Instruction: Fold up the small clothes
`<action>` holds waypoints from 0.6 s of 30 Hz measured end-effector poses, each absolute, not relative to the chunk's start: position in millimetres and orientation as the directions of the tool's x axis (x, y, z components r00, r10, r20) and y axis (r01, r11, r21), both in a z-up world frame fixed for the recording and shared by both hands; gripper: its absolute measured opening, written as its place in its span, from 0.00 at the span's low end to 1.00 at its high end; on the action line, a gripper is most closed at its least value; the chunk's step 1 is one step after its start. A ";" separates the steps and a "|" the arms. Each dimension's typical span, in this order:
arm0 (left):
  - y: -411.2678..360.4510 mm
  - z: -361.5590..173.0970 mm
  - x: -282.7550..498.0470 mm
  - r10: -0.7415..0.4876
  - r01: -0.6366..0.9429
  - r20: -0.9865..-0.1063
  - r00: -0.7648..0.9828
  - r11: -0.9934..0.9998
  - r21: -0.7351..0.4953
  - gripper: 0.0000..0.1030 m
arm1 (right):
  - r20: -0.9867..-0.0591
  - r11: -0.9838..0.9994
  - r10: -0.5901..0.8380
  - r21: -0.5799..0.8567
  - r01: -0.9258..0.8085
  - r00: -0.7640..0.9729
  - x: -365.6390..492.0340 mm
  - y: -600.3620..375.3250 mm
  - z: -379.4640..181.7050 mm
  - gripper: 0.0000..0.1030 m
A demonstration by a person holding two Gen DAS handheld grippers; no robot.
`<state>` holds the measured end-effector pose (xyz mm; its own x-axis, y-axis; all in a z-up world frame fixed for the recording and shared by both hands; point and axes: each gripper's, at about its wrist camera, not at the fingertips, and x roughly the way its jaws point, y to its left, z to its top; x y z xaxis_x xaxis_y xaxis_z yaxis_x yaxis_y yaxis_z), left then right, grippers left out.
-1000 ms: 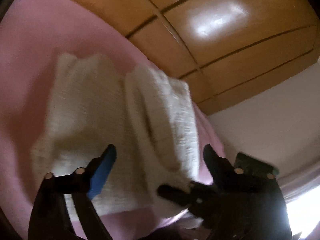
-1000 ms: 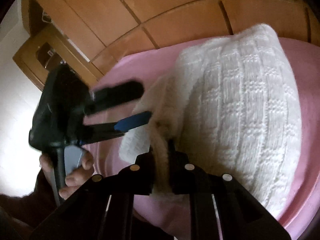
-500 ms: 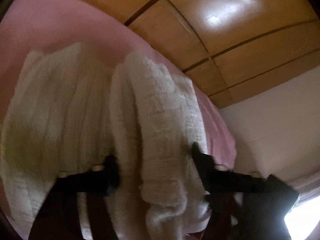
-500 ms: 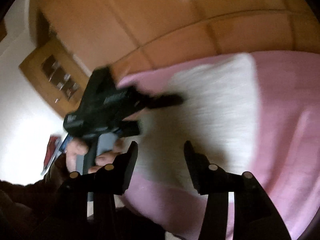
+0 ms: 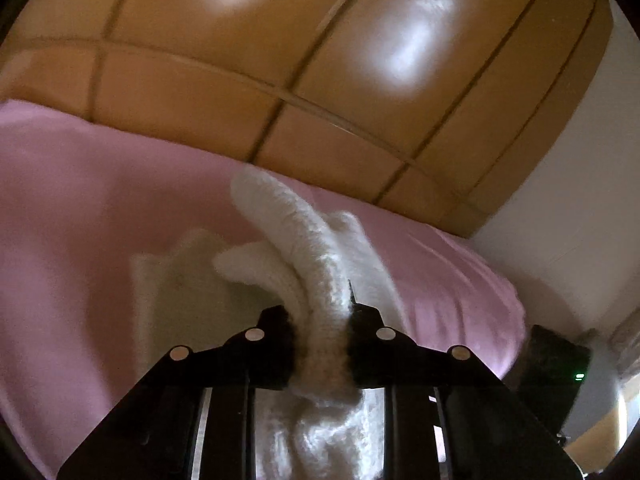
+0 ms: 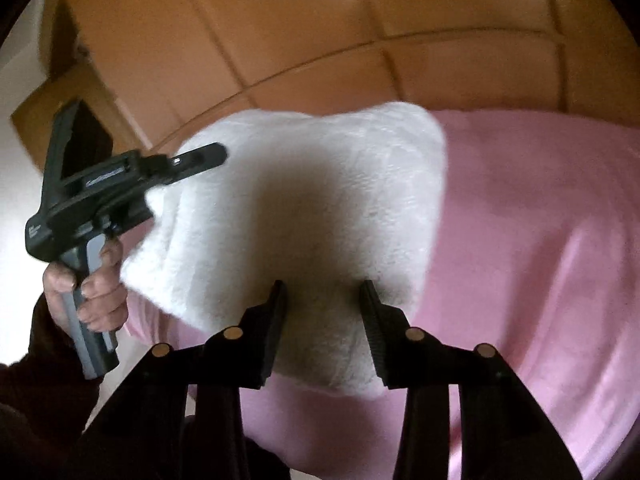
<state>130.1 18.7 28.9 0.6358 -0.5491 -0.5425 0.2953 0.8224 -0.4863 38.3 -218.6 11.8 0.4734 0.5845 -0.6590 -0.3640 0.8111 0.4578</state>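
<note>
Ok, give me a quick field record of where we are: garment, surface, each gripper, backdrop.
garment: white knit garment, one edge lifted, the rest lying on the cover
surface: pink bed cover
left gripper: jaws have just been closing, now clamped on a bunched fold of the knit
right gripper: jaws have just been closing a little, still apart over the garment, nothing pinched
backdrop: glossy wooden panels

No legible text; only blurred lettering on the left hand-held gripper.

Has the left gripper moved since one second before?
Yes. The left gripper, jaws just closing, now pinches the white knit garment and lifts it off the pink bedcover.
</note>
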 end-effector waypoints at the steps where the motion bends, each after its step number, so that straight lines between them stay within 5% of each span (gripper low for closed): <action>1: 24.6 26.5 131.7 -0.525 0.277 -0.552 0.648 0.837 -0.472 0.19 | -0.661 0.806 0.591 0.459 -0.375 0.463 39.2 -209.9 10.5 0.38; 8: 47.2 -32.0 140.4 -0.363 0.119 -0.704 0.610 0.921 -0.372 0.19 | -0.722 0.827 0.546 0.387 -0.407 0.425 36.6 -173.5 -12.4 0.38; 11: 46.4 -36.6 134.3 -0.313 0.085 -0.712 0.628 0.938 -0.337 0.35 | -0.727 0.821 0.553 0.392 -0.415 0.407 36.2 -180.5 -9.5 0.40; 13: 45.6 -29.1 130.5 -0.280 0.060 -0.701 0.656 0.945 -0.321 0.52 | -0.716 0.804 0.577 0.411 -0.430 0.393 39.2 -185.5 -1.8 0.59; 18: 41.0 1.2 115.6 -0.240 0.052 -0.637 0.732 0.953 -0.299 0.52 | -0.648 0.812 0.576 0.384 -0.439 0.499 40.3 -201.7 34.0 0.75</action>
